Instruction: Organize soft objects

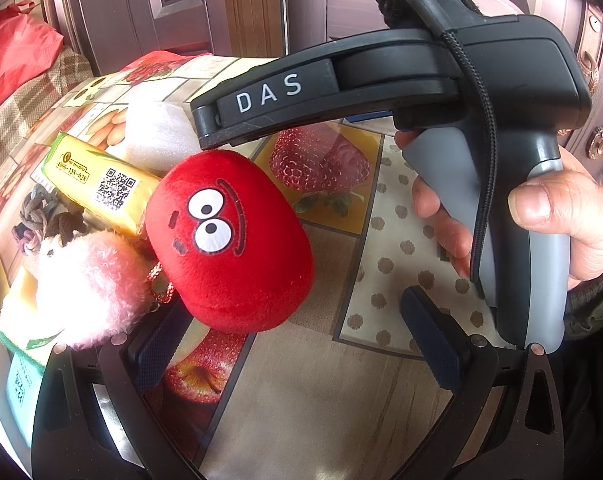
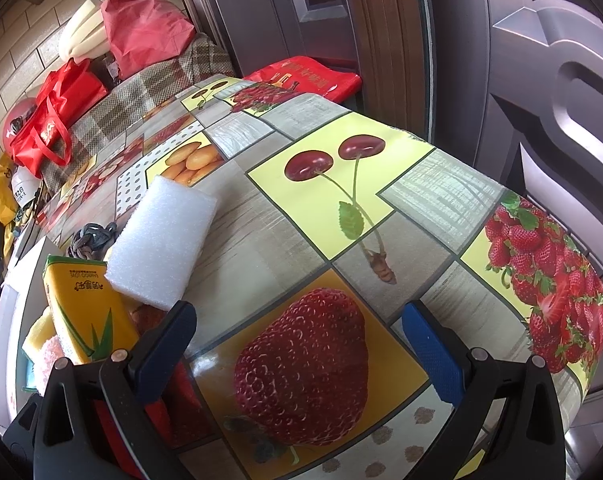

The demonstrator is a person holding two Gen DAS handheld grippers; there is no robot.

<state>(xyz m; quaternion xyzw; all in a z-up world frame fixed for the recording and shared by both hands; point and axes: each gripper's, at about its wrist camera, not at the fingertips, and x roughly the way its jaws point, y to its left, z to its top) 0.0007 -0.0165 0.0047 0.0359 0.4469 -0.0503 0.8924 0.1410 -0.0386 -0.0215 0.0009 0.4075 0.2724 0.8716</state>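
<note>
A red plush toy with cartoon eyes [image 1: 229, 240] lies on the fruit-print tablecloth [image 1: 321, 380], just ahead of my left gripper [image 1: 297, 344], which is open and empty. A pink fluffy toy [image 1: 89, 288] lies left of it, beside a yellow carton [image 1: 101, 184]. A white foam block [image 1: 157, 132] [image 2: 161, 240] lies behind them. My right gripper [image 2: 301, 348] is open and empty over the printed strawberry, right of the foam and carton [image 2: 81, 312]. In the left wrist view the right gripper's body [image 1: 501, 140] hangs over the table, held by a hand.
A grey knotted cord [image 2: 91, 238] lies left of the foam block. Red bags [image 2: 141, 28] sit on a plaid-covered surface behind the table. A dark door [image 2: 521, 80] stands close to the table's right edge. Green and yellow packets [image 1: 17, 320] lie at the left.
</note>
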